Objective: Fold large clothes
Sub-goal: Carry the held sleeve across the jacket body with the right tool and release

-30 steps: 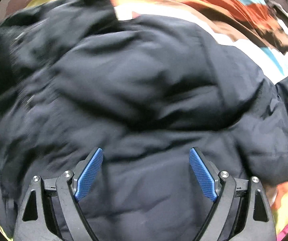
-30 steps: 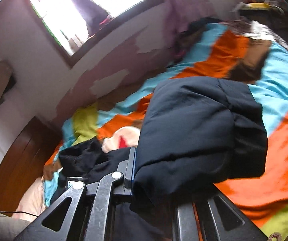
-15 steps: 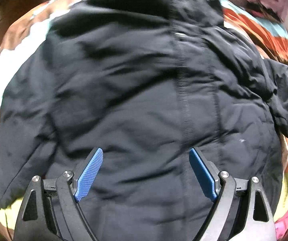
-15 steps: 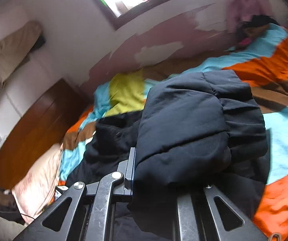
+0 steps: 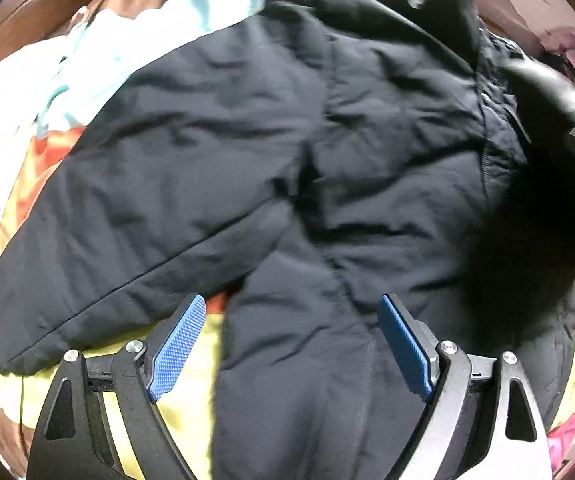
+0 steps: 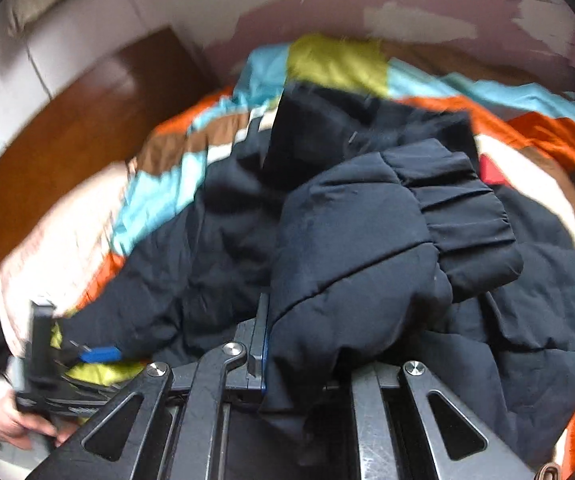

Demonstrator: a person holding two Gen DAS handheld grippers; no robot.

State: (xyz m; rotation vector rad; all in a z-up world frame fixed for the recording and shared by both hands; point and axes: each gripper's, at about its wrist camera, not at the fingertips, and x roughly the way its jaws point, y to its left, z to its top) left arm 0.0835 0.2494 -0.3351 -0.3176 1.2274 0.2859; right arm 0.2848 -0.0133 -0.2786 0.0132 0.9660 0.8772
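The dark padded jacket (image 5: 327, 168) lies spread across the bed's patchwork quilt (image 6: 327, 60), collar toward the far wall and hem toward the person, so its long axis runs roughly away from both cameras; one sleeve (image 5: 107, 240) slants out to the left over the quilt, cuff end near the lower left of the left wrist view. The left hand-held gripper (image 5: 291, 344) hovers just above the hem side of the body, its blue pads (image 5: 177, 350) spread wide with nothing between them; the jacket's lower panel sits directly ahead of and beneath it. The right hand-held gripper (image 6: 307, 364) is clamped on the other sleeve (image 6: 387, 248), the gathered cuff bunched up above the jaws and lifted over the jacket's body; its far finger is buried in cloth. Judging from this, the coming move turns on laying that raised sleeve across the torso, toward the left; the right hand is the nearer and already has the cloth, while the free left one looks placed to pin or smooth the body. Motion blur softens the edges; the zip side cannot be told.
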